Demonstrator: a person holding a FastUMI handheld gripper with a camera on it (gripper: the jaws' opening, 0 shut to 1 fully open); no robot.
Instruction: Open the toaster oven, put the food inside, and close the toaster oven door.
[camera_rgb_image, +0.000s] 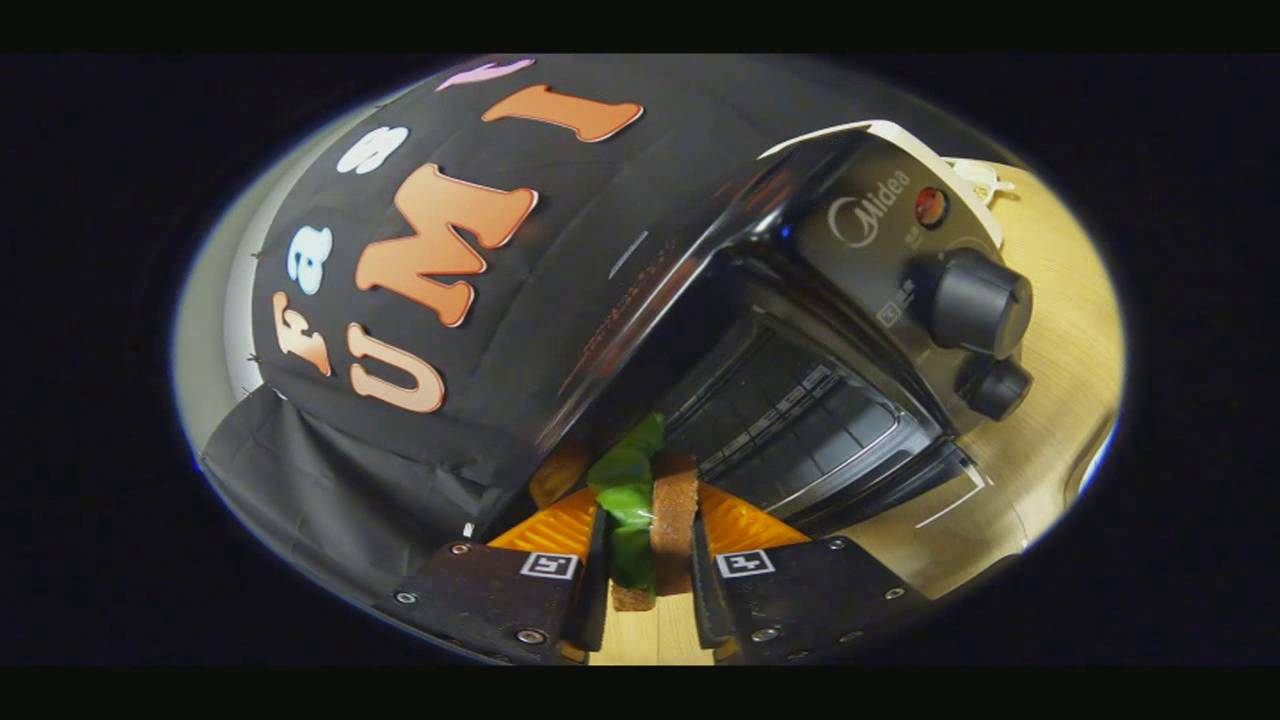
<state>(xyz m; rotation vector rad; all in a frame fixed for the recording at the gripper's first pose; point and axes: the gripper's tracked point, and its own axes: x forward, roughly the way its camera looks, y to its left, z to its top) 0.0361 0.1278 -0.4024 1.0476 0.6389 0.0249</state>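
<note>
- Gripper (645, 560) closed narrowly on a sandwich (655, 520), one finger pressed to each side of it.
- Sandwich held on edge between the fingers: brown bread slice (674, 515) on the right side, green lettuce (625, 490) on the left, leaf tips reaching ahead past the fingertips.
- Toaster oven (800, 330) just ahead of the fingers and tilted in the view, door (880, 490) dropped open and lying low in front of the dark cavity.
- Wire rack (790, 420) visible inside the cavity, beyond the sandwich and to its right.
- Control panel (900, 260) on the oven's right side, carrying a small red lamp (930, 207), a large knob (980, 300) and a smaller knob (997, 388) below it.
- Oven standing on a light wooden table (1060, 360), wood grain showing beside the panel and again under the held sandwich.
- White cable or plug (975, 180) lying on the table behind the oven's far corner, too small to identify further.
- Black cloth wall (330, 470) behind and to the left of the oven.
</note>
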